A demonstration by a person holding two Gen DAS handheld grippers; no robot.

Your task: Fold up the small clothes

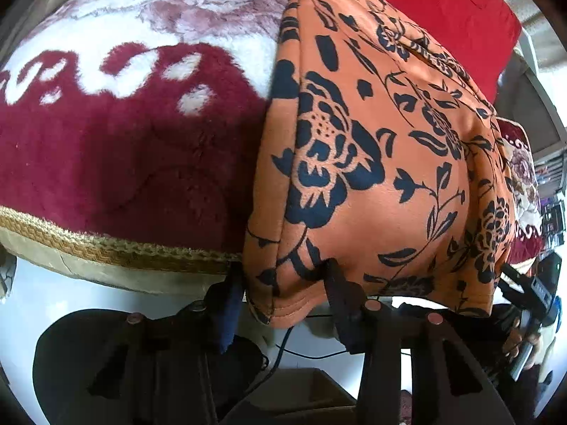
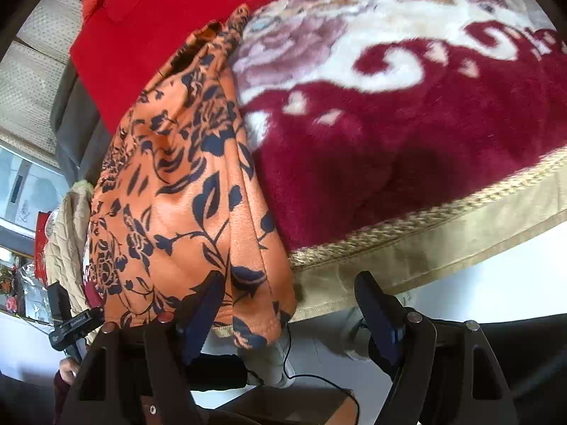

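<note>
The orange, black-flowered fleece garment drapes over the near edge of a bed spread with a plush maroon-and-cream floral blanket. It looks soft, thick and limp; the stitched hem corners offer the surest hold. The left gripper straddles one hem corner, whether pinched is unclear. The right gripper gapes wide around the other. The garment's far end is hidden.
</note>
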